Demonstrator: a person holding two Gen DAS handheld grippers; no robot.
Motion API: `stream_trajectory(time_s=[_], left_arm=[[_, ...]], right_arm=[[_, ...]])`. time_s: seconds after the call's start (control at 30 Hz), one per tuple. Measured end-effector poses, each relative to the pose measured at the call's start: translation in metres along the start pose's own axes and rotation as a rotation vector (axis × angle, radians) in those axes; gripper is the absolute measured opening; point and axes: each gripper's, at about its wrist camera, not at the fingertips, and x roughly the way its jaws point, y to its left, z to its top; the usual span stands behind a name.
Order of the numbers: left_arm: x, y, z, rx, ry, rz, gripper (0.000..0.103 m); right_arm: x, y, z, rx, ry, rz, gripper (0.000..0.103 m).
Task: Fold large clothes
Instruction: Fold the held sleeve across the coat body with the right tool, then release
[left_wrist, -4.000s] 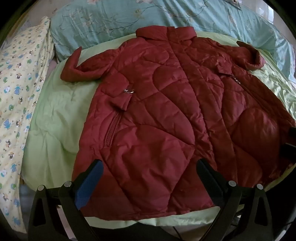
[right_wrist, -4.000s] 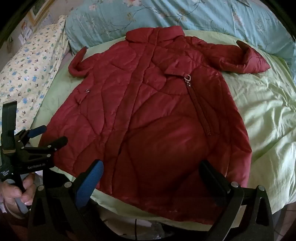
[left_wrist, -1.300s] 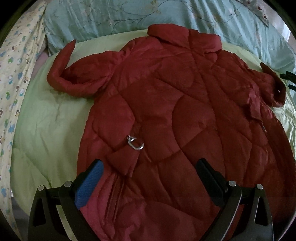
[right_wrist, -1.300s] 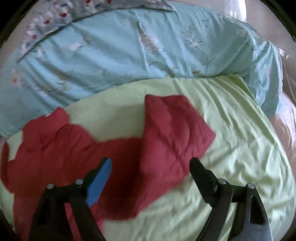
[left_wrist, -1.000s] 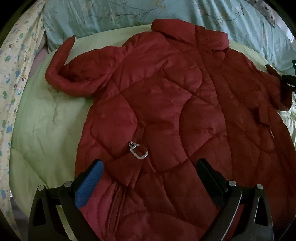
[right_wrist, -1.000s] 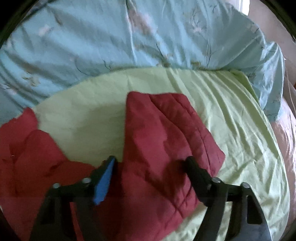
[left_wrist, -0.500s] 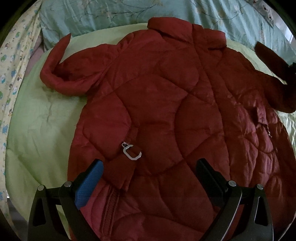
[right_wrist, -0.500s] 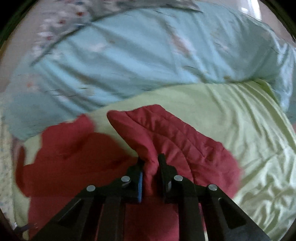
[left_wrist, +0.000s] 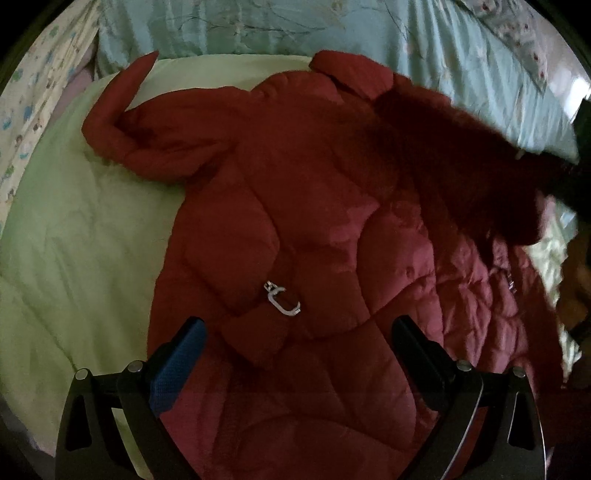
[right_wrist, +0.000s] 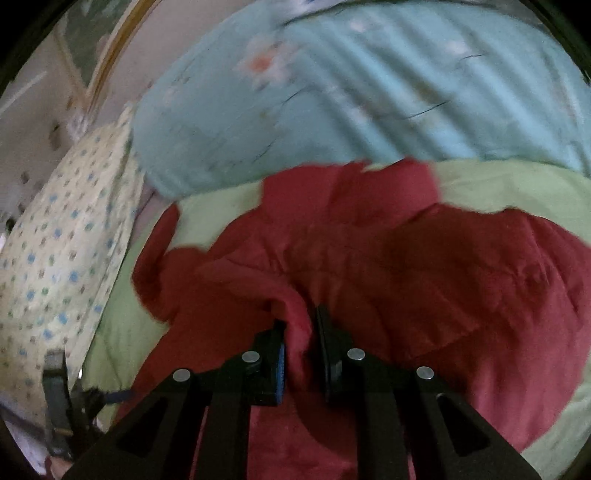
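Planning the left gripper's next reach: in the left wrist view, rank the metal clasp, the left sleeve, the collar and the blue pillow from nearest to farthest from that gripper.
1. Metal clasp: just ahead of the left gripper, between its open fingers.
2. Left sleeve: farther, up to the left on the green sheet.
3. Collar: at the coat's far end, slightly right.
4. Blue pillow: beyond the collar, along the top.

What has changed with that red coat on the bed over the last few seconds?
The right gripper closed its jaws on the coat's right sleeve and is swinging it inward across the red coat. The left gripper hovers open as before; the left sleeve stays spread on the green quilt.
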Motion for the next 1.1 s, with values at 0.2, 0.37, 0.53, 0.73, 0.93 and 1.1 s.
stream_trajectory(time_s=[0.2, 0.37, 0.53, 0.73, 0.93, 1.1], left_arm=[[-0.006, 0.03, 0.018, -0.076, -0.021, -0.117, 0.102], [0.012, 0.042, 0.054, -0.1, -0.012, -0.183, 0.102], [0.058, 0.031, 0.106, -0.082, 0.034, -0.245, 0.099], [0.119, 0.006, 0.139, -0.013, 0.12, -0.262, 0.039], [0.107, 0.016, 0.138, 0.021, 0.016, -0.204, 0.018], [0.079, 0.039, 0.137, 0.023, -0.109, -0.08, 0.016]], right_arm=[[0.048, 0.034, -0.02, -0.119, 0.112, 0.025, 0.019], [0.062, 0.032, -0.032, -0.14, 0.178, 0.041, 0.026], [0.061, 0.026, -0.038, -0.137, 0.196, 0.048, 0.041], [0.053, 0.021, -0.041, -0.103, 0.199, 0.069, 0.05], [0.018, 0.005, -0.051, -0.054, 0.16, 0.069, 0.065], [-0.021, -0.028, -0.049, 0.026, 0.073, 0.0, 0.065]])
